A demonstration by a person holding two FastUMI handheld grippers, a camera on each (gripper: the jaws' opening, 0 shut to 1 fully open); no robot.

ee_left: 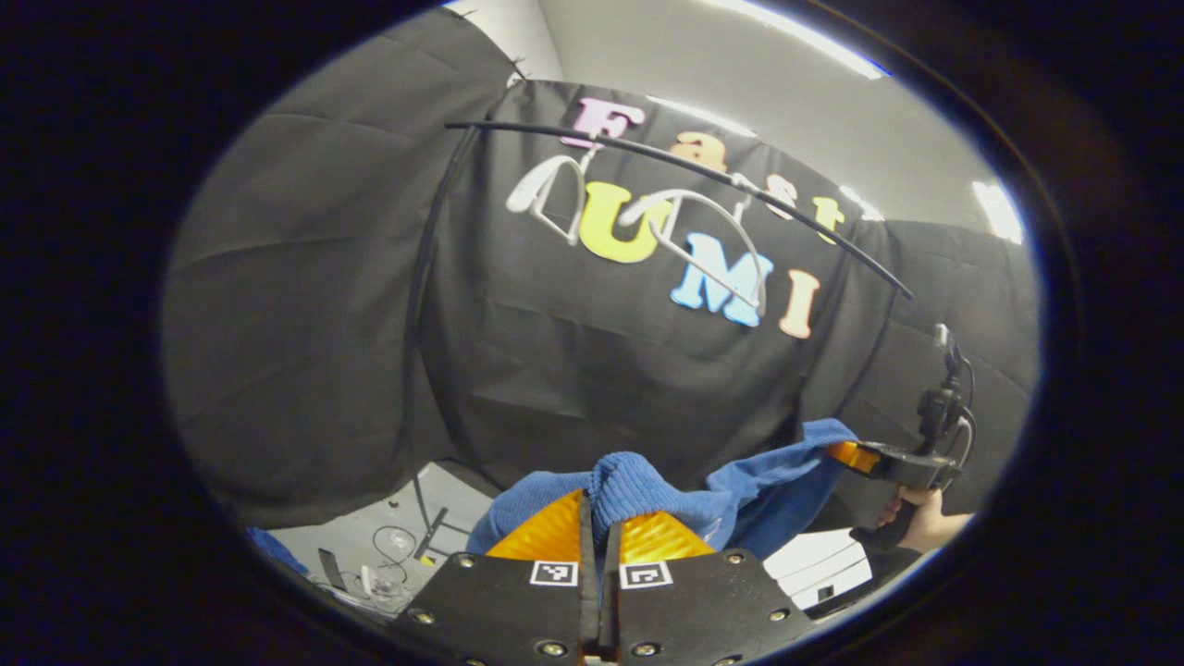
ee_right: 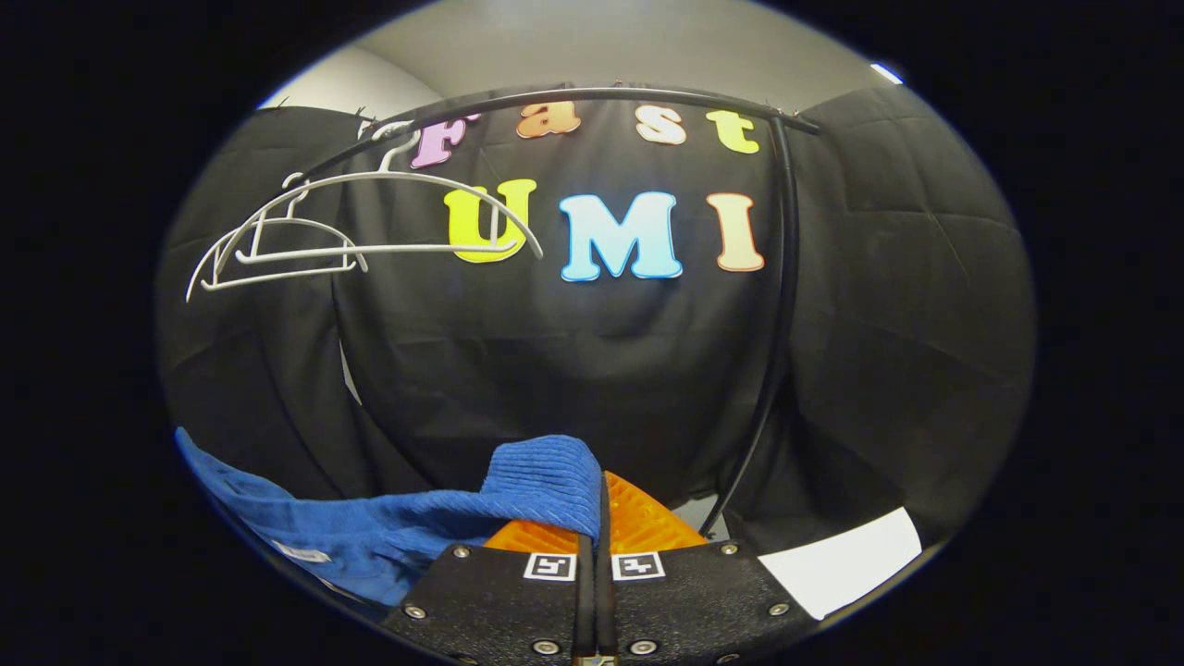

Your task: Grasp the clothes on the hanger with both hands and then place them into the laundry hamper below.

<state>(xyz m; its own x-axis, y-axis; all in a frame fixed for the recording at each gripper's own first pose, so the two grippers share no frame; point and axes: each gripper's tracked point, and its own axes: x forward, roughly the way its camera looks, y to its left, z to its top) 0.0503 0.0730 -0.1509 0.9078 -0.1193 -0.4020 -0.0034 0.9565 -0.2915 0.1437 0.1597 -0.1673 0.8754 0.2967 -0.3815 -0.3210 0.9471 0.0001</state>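
Observation:
A blue ribbed garment [ee_left: 740, 495] hangs stretched between both grippers, off the hangers. My left gripper [ee_left: 599, 518] is shut on one bunched end of it. At the right of the left gripper view, the right gripper [ee_left: 846, 453], held by a hand [ee_left: 925, 523], pinches the other end. In the right gripper view my right gripper [ee_right: 601, 513] is shut on the blue garment [ee_right: 407, 532], which trails down to the left. Two bare white hangers [ee_right: 361, 231] hang on the black rail [ee_right: 592, 92] above; the hangers [ee_left: 647, 227] and the rail [ee_left: 703, 171] also show in the left gripper view.
The rail's black uprights [ee_right: 782, 324] stand against the black cloth wall. A grey floor [ee_left: 379, 546] with cables lies low left in the left gripper view. A white surface [ee_right: 842, 564] shows at lower right in the right gripper view.

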